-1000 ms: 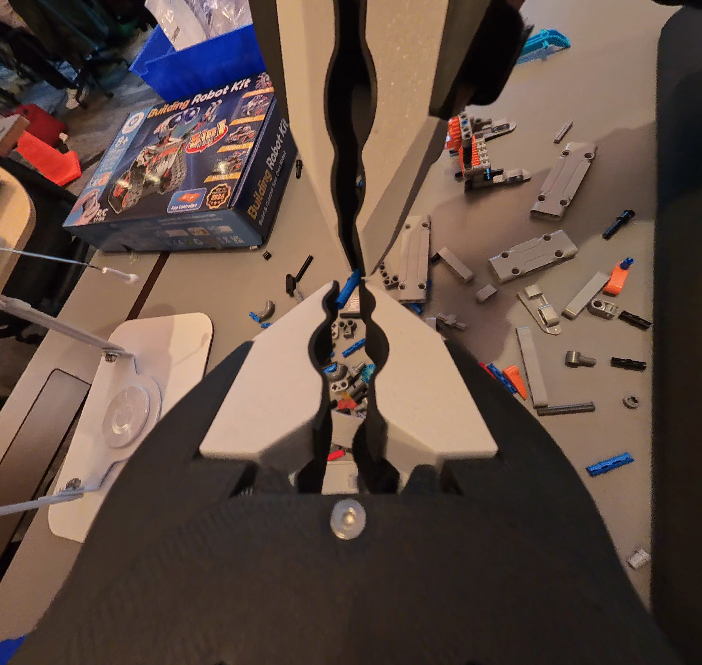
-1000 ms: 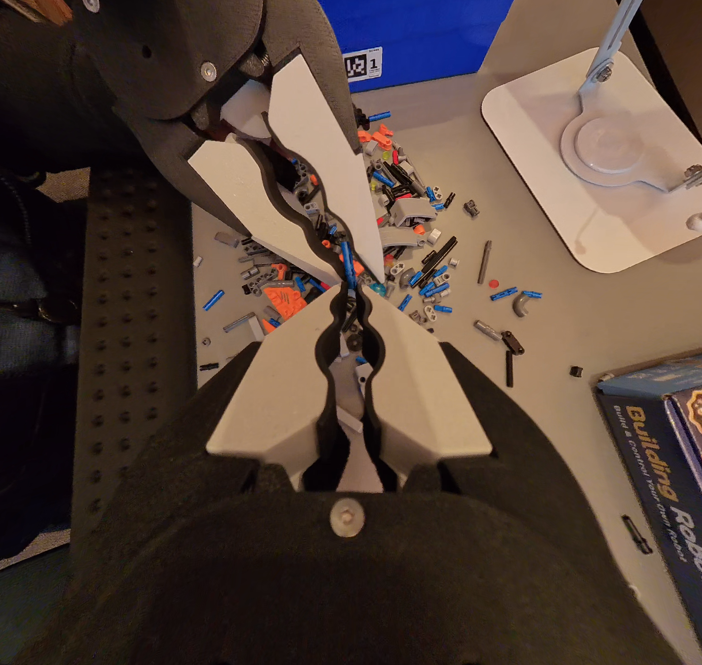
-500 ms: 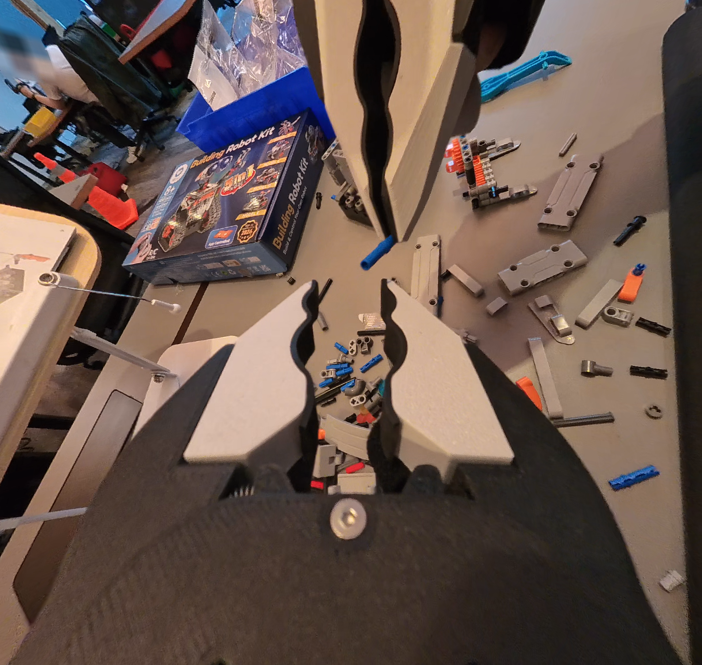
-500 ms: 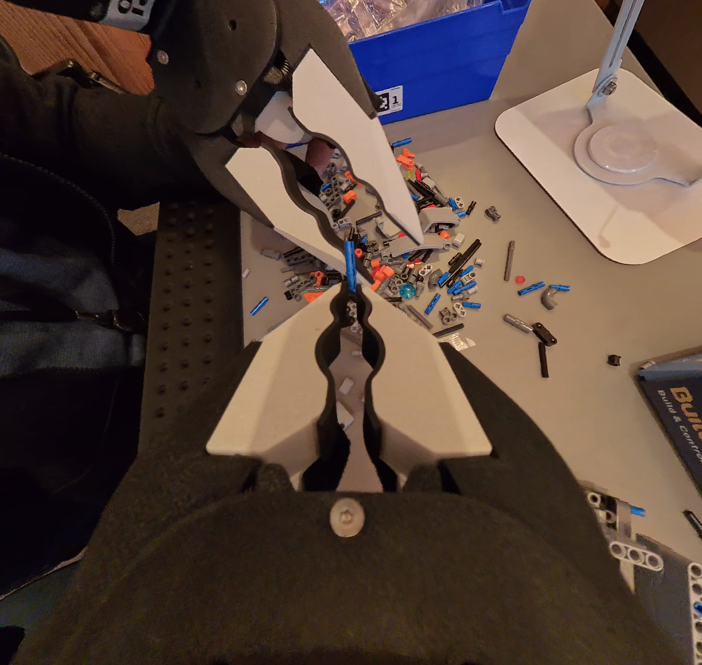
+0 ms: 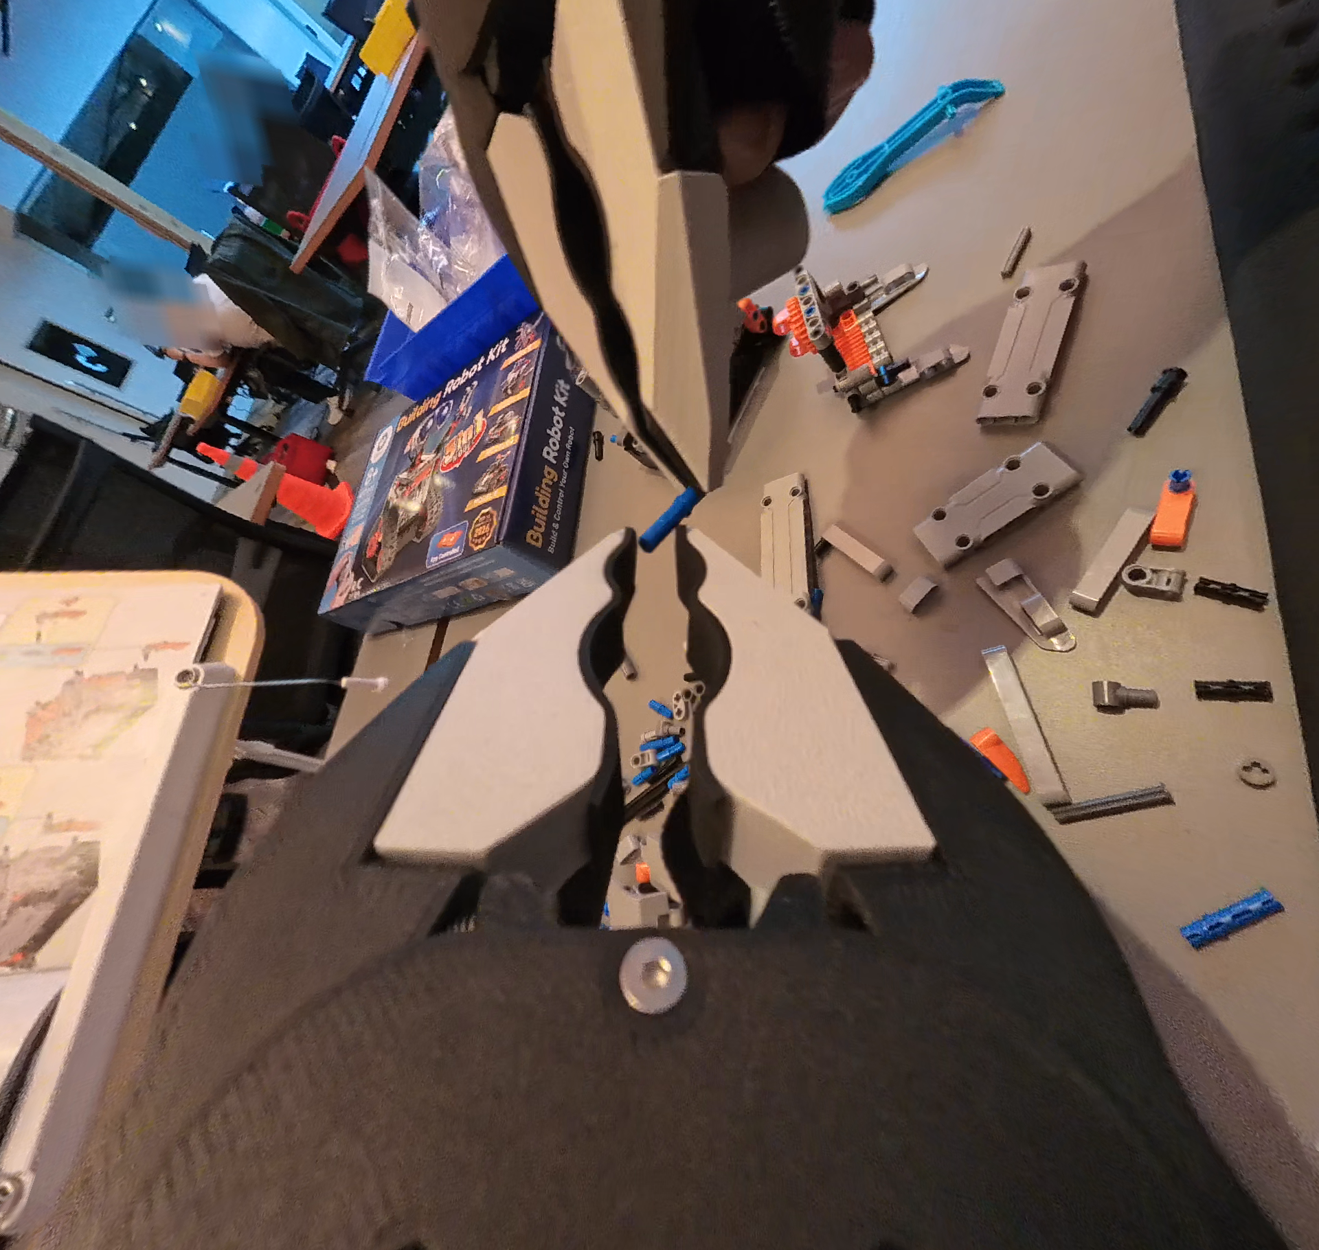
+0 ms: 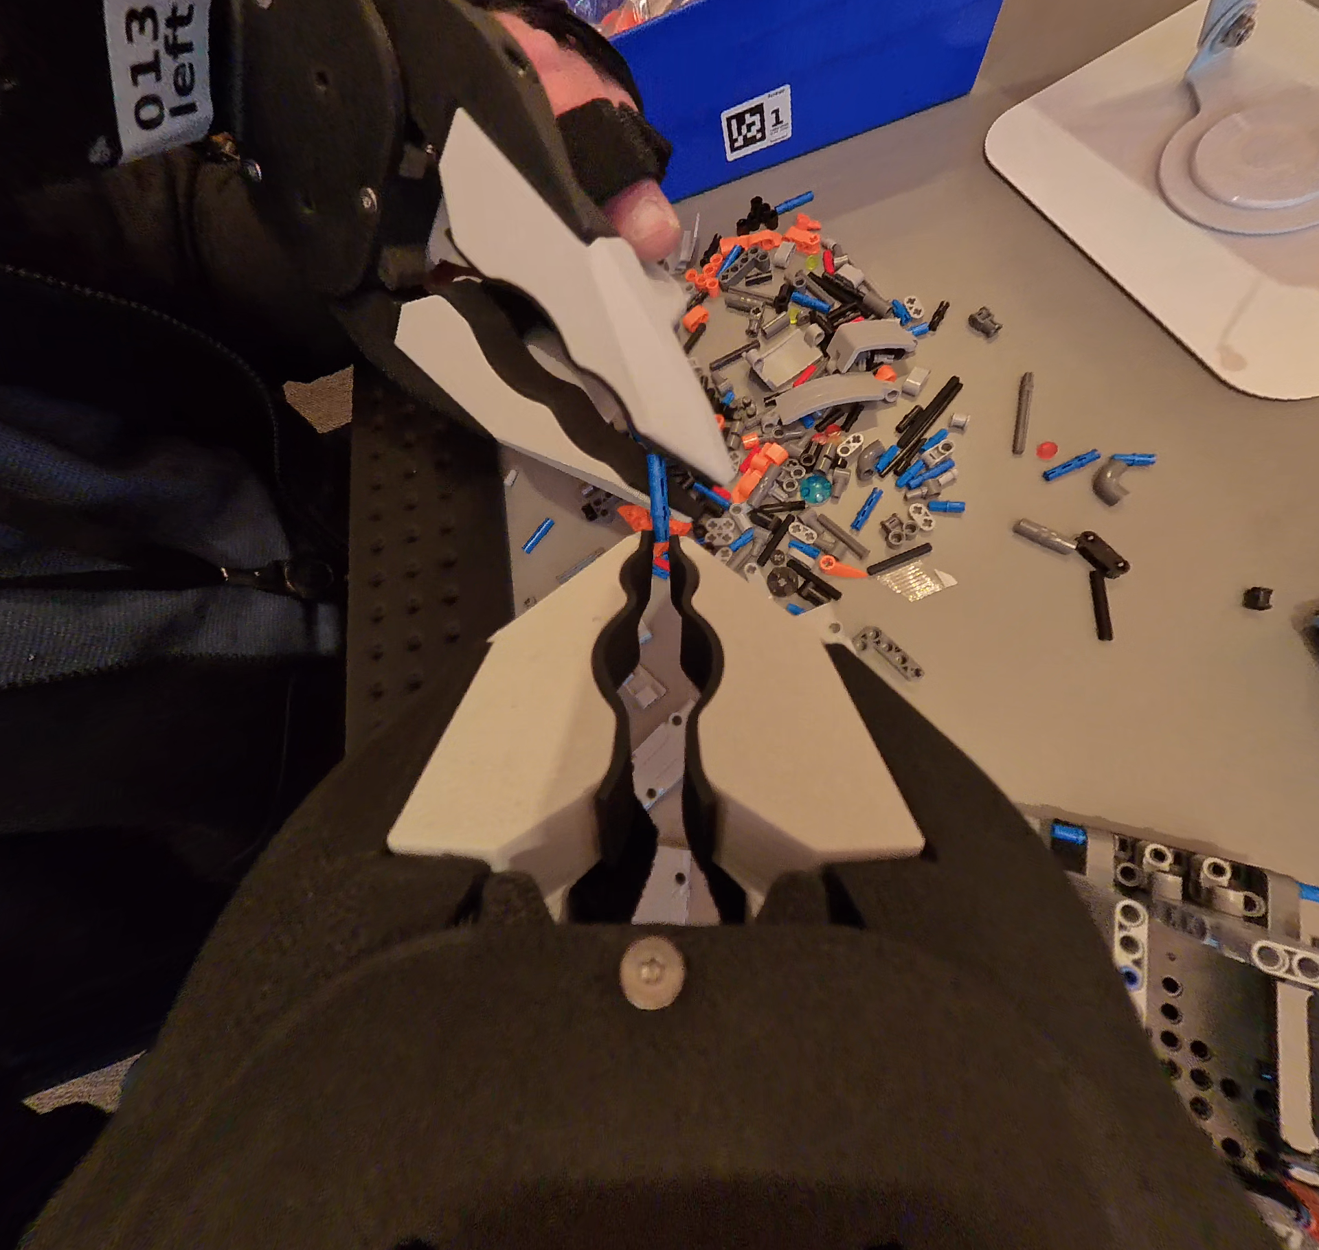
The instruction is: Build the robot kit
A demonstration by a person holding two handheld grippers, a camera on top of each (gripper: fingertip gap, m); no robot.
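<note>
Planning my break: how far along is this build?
Done: one orange-and-grey subassembly is put together. In hand: the right gripper has its jaws shut on a blue pin; the left gripper is open around its other end. Left: a pile of loose parts and separate grey panels.

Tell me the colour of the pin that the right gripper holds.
The pin is blue, clearest in the right wrist view.

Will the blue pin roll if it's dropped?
Probably: the pin looks round and thin, so it may roll. It seems stiff and light; the right claw pinches one end and it doesn't droop.
</note>
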